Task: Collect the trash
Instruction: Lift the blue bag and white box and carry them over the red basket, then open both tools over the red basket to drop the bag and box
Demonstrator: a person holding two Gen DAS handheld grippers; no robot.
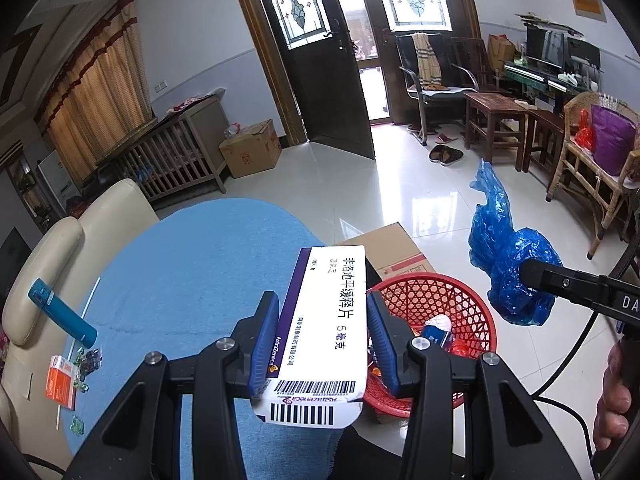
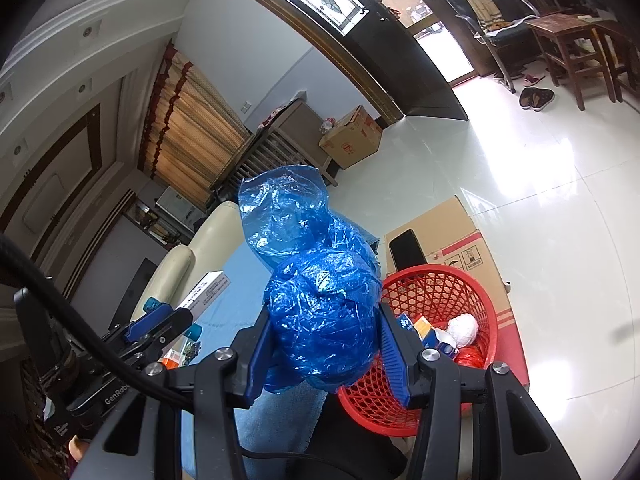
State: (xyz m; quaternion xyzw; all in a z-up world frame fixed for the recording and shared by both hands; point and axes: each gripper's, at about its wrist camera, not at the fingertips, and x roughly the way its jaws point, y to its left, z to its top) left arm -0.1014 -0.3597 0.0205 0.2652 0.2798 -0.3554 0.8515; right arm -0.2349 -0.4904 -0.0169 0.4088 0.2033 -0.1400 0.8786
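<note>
Both grippers tilt downward, left gripper (image 1: pixel 323 340) clamping medicine box (image 1: pixel 320 320).

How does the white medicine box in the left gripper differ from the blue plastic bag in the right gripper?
The medicine box is rigid and rectangular; the blue plastic bag is soft and crumpled into a lump. The box is white with a purple side, printed text and barcodes; the bag is plain translucent blue. The box fits squarely between the left gripper pads; the bag bulges well above the right gripper. Both are clamped and carried beside the red basket.

Black hand-held gripper (image 1: pixel 323 336); blue ribbed pads (image 1: pixel 264 344); silver screws (image 1: pixel 225 343).
</note>
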